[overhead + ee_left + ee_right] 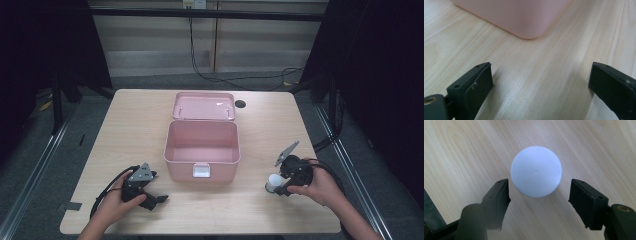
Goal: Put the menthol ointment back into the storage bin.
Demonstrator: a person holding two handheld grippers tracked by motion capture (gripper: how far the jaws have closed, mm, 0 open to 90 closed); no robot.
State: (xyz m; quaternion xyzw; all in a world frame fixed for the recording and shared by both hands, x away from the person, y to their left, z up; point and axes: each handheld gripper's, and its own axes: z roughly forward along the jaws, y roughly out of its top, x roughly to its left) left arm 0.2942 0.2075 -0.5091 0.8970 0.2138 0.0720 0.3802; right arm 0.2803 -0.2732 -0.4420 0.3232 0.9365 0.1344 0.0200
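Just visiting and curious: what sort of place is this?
Probably a recording lab or workshop: one bare wooden table ringed by dark curtains, cables across the floor, and a pink box as the prop.

A rectangular table (125, 125) with a pale wood-grain top and rounded corners stands on a grey floor. Near its middle, slightly toward the far edge, sits an open pink plastic box (201, 150) with a white front latch, its hinged lid laid back. A small dark round spot (240, 104) marks the top near the far edge, just beside the lid.
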